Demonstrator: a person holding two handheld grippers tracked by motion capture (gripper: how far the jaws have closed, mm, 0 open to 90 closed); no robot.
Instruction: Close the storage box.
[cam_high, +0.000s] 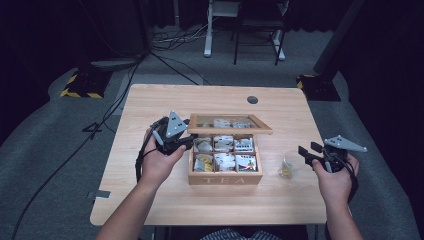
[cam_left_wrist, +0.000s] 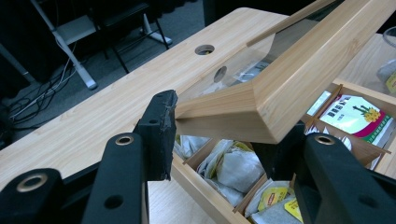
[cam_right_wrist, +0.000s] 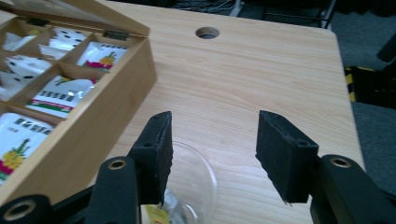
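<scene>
Left gripper (cam_high: 186, 142) clamped on the corner of the tea box lid (cam_left_wrist: 280, 93), propping it up over the tea box (cam_high: 225, 176) mid-table. Right gripper (cam_right_wrist: 212, 156) spread wide, gripping nothing, above the glass cup (cam_high: 287, 165) with a tea bag inside, right beside the box. Best to keep that lid steady and lower it slowly; nothing blocking, just watch the cup.
</scene>
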